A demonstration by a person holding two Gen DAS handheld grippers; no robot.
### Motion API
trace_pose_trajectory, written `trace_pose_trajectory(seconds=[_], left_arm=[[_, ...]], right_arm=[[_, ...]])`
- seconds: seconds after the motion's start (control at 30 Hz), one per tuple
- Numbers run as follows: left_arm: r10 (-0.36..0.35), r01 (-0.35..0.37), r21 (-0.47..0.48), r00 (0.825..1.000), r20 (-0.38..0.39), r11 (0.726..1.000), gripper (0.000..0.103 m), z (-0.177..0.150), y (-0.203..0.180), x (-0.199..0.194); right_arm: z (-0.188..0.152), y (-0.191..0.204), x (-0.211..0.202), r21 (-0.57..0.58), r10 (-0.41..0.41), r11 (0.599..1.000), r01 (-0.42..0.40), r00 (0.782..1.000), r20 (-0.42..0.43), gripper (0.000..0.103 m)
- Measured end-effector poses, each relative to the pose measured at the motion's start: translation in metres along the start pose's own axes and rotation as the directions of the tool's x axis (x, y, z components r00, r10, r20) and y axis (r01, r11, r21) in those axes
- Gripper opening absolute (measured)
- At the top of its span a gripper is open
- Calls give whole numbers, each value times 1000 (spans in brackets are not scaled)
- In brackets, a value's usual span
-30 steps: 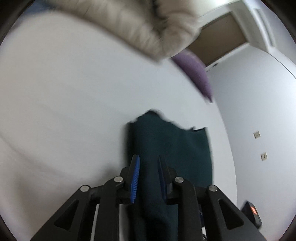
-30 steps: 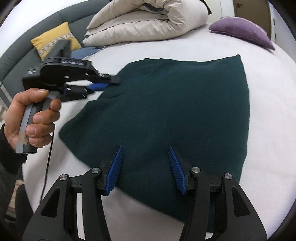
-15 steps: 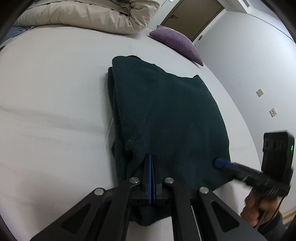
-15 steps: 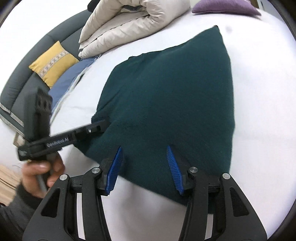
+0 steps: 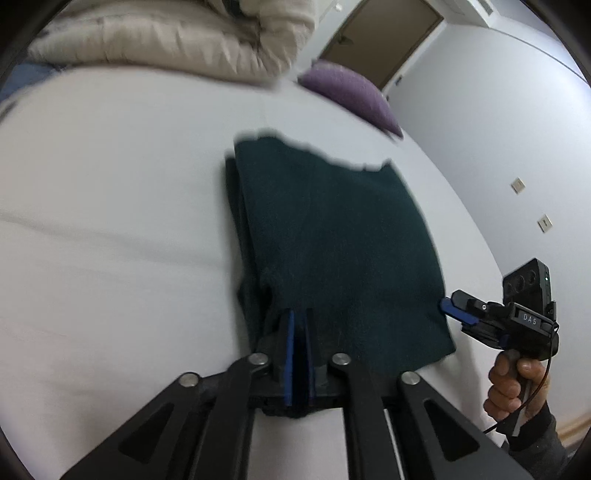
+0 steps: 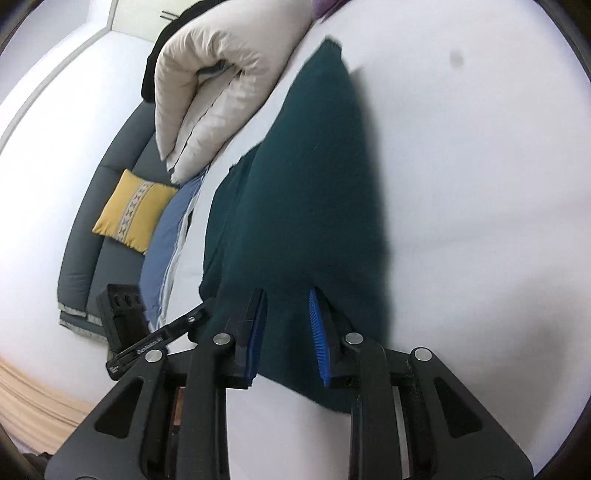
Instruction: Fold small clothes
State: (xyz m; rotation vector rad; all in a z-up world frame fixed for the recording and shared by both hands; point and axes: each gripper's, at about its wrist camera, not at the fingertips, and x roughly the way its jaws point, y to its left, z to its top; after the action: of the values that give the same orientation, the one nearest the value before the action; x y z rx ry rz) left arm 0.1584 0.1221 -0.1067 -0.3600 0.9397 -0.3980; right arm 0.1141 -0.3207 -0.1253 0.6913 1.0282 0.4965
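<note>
A dark green knit garment [image 5: 332, 229] lies folded into a rectangle on the white bed [image 5: 110, 229]. My left gripper [image 5: 299, 332] is at its near left edge. Its jaws are opening slightly, and bunched fabric still fills the narrow gap between the blue pads. My right gripper [image 6: 288, 328] is at the garment's [image 6: 306, 184] near right corner. Its jaws are closing with fabric between them, but a clear gap remains and the pads do not press on it. In the left wrist view the right gripper [image 5: 452, 308] is at the cloth's right edge, held by a hand [image 5: 513, 384]. The right wrist view shows the left gripper [image 6: 201, 312].
A rolled beige duvet [image 5: 166, 33] lies beyond the garment, with a purple pillow [image 5: 347, 92] to its right. A grey sofa [image 6: 92, 240] with a yellow cushion [image 6: 133, 210] stands past the bed's edge. A blue cloth [image 6: 166, 240] lies along that edge.
The left gripper closed on the garment's near edge, then eased open a little. The right gripper rolled, moved to the near right corner and narrowed its jaws around the fabric.
</note>
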Motion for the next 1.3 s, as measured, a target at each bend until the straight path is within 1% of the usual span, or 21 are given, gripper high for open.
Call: trace_pose_trajectory(seconds=[0.03,0.1,0.13,0.17,0.23,0.27,0.3,0.37,0.47,0.57,0.67,0.7,0.83,0.87,0.9,0.97,1.03,1.1,1.17,1.27,1.3], left_arm=[[21,-21,19,999,41,1000,27,9,-8,-11],[36,-41,55,995,88,998,41,26,-27,-17],[27,-34,77,995,96,996,43,35,-36,-15],[19,-28,99,996,87,995,43,47,-47,-6],[19,-25,109,998,57,994,43,63,-53,19],[28,-33,112,999,41,993,43,66,-52,29],[61,-62,119,998,13,991,43,71,-49,47],[102,-98,77,994,-44,992,41,74,-35,79],[75,-73,59,996,-43,996,31,71,-17,89],[37,-35,45,999,-35,998,31,71,-8,90],[11,-10,25,999,-30,1000,31,73,-3,91],[2,-2,22,1000,-29,1000,31,69,0,90],[-41,41,4,999,-22,999,30,67,8,92],[-56,56,-5,998,-19,998,30,67,10,92],[-66,65,-9,998,-17,998,30,67,12,92],[-88,88,-19,996,-14,996,30,67,15,92],[-109,109,-36,994,-8,993,30,70,18,92],[-132,132,-75,991,7,988,30,69,22,83],[-112,115,-97,993,39,989,34,65,24,63],[-64,73,-98,994,93,992,58,57,25,33],[-50,61,-105,994,100,993,70,55,28,26]], right_arm=[[8,5,-8,2,3,1000,-3,1000,28,28],[23,13,-10,-18,25,1000,-24,998,61,29],[36,22,-7,-33,30,999,-28,997,66,32],[45,27,-5,-40,26,999,-24,998,63,34],[63,36,15,-38,47,998,-45,998,38,47],[73,35,29,-20,66,998,-65,998,13,47],[81,29,43,13,51,999,-51,999,3,47],[91,10,53,72,48,996,-48,999,4,45],[102,-8,55,149,122,981,-128,991,50,40],[112,-8,44,114,102,987,-112,991,92,42],[129,3,51,106,140,983,-149,986,88,44],[136,9,57,93,137,985,-143,988,76,44],[153,6,82,41,15,999,-15,1000,20,45],[157,-4,84,51,-27,998,25,999,40,44],[160,-17,83,90,-32,996,27,998,59,42],[164,-44,70,196,21,980,-43,993,116,39],[160,-55,46,229,-77,973,34,981,179,45],[151,-59,30,233,-112,970,69,978,178,48],[136,-51,11,189,-79,981,45,981,176,48],[116,-37,-8,124,-50,992,30,986,157,48],[109,-32,-9,107,-37,994,22,990,136,50]])
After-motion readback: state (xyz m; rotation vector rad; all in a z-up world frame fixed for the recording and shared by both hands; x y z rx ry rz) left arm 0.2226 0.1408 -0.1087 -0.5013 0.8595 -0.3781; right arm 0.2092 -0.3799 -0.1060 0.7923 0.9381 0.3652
